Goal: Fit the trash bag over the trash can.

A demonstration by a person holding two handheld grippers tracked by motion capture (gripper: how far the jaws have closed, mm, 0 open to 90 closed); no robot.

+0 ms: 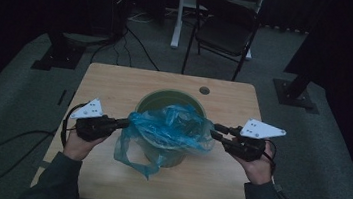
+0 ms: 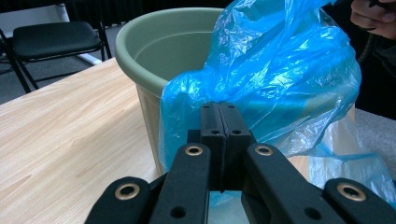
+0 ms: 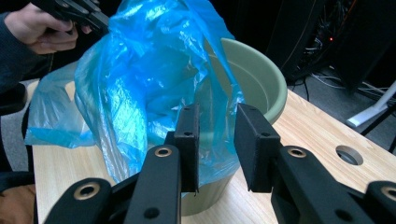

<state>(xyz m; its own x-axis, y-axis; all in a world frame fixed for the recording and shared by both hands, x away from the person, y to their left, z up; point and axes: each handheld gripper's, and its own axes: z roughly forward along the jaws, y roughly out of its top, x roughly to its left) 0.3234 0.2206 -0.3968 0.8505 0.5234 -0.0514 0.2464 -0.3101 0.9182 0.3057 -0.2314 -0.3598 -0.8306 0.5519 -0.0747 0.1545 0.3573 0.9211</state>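
A green plastic bucket (image 1: 165, 96) (image 2: 159, 42) (image 3: 261, 79) stands in the middle of the wooden table (image 1: 110, 84). A crumpled blue plastic bag (image 1: 171, 126) (image 2: 280, 70) (image 3: 140, 70) is draped over its mouth and hangs down its near side. My left gripper (image 1: 124, 122) (image 2: 219, 109) reaches the bag from the left, its jaws shut with the bag's edge gathered at their tips. My right gripper (image 1: 215, 130) (image 3: 217, 140) is at the bag's right side, jaws apart, the plastic just past them and not pinched. The left gripper (image 3: 74, 11) also appears far off in the right gripper view.
A round cable hole (image 1: 204, 90) (image 3: 349, 155) sits in the table behind the bucket. A black folding chair (image 1: 225, 27) (image 2: 51, 37) stands beyond the far edge. Cables trail over the grey floor (image 1: 8, 141) at the left, and the surroundings are dark.
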